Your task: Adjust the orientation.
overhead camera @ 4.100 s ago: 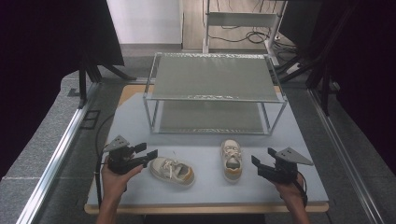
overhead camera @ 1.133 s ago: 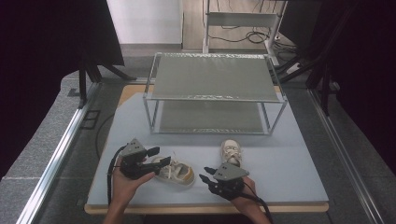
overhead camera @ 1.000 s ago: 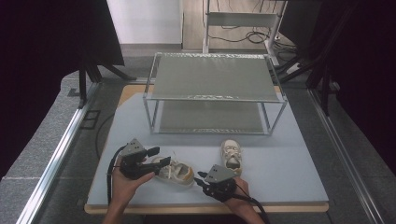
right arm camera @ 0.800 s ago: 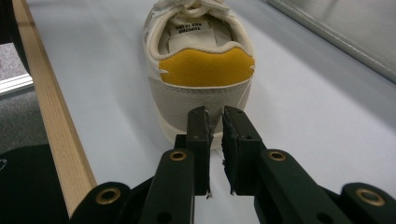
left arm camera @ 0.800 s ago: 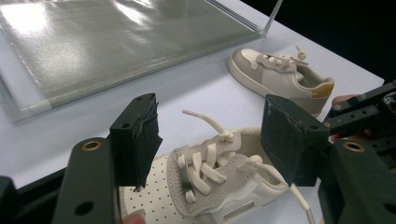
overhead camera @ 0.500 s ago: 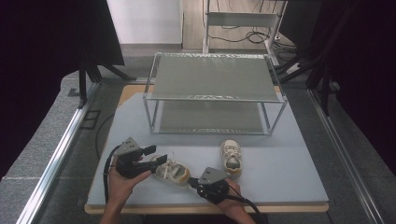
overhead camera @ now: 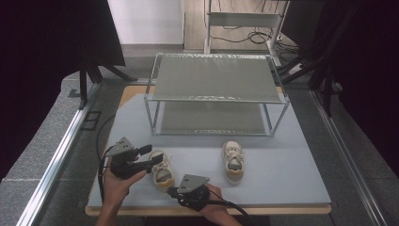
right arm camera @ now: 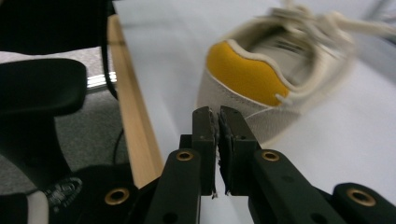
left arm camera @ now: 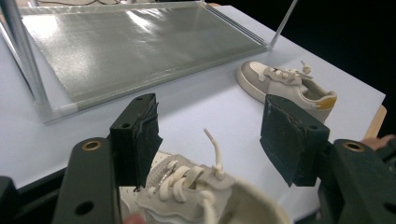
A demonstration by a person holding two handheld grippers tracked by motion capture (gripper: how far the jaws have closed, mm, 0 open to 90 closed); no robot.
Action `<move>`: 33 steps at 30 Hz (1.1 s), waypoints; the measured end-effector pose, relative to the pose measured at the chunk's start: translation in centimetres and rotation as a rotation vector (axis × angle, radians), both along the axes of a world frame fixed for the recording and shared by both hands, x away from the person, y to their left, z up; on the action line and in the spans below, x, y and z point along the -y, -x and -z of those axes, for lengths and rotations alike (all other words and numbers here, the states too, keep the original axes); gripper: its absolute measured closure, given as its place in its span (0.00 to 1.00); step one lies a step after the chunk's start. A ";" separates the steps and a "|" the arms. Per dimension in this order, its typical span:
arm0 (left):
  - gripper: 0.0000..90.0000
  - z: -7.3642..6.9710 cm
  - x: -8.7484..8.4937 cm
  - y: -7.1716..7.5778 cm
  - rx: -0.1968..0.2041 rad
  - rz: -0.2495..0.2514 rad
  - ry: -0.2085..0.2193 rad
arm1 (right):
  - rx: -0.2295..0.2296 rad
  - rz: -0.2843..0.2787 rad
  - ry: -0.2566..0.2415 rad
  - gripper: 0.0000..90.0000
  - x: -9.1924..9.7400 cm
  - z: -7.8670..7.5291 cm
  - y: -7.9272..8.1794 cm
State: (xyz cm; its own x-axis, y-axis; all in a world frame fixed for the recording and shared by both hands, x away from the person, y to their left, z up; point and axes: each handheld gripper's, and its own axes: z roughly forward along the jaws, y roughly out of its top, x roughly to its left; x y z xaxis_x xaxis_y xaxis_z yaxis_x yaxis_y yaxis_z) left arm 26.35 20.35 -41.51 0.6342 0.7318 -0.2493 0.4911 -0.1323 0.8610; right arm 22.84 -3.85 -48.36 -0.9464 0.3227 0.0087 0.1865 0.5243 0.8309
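Note:
Two small cream sneakers with yellow heel tabs lie on the pale table. The near-left sneaker [overhead camera: 161, 172] [left arm camera: 196, 198] sits low between the open jaws of my left gripper [overhead camera: 151, 156] [left arm camera: 210, 135], which touch nothing. My right gripper [overhead camera: 171, 191] [right arm camera: 218, 116] is shut and empty, its tips just short of that sneaker's yellow heel [right arm camera: 247, 70]. The other sneaker [overhead camera: 234, 161] [left arm camera: 285, 84] lies apart to the right, toe toward the rack.
A two-tier metal rack [overhead camera: 216, 94] with grey mesh shelves [left arm camera: 130, 42] stands at the back of the table. The wooden front edge [right arm camera: 135, 140] runs close beside my right gripper. A black cable [overhead camera: 101, 141] trails off the table's left side.
My right gripper has swept left along the front edge, from beside the right sneaker to the left sneaker's heel. The left sneaker has shifted and turned a little. My left gripper stays open over it.

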 end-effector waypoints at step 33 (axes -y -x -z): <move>0.41 0.6 -1.9 1.2 -0.034 -0.021 0.049 | 0.021 0.250 -0.140 0.79 9.9 -2.8 -1.8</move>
State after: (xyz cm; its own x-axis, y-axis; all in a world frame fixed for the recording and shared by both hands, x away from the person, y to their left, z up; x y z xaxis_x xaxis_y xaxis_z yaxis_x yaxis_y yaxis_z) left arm 25.18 22.30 -42.07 0.6092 0.7313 -0.3066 0.5225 -0.0794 0.8489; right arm 24.64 -13.76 -45.54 -0.8381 0.5430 0.0512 0.2776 0.3439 0.8970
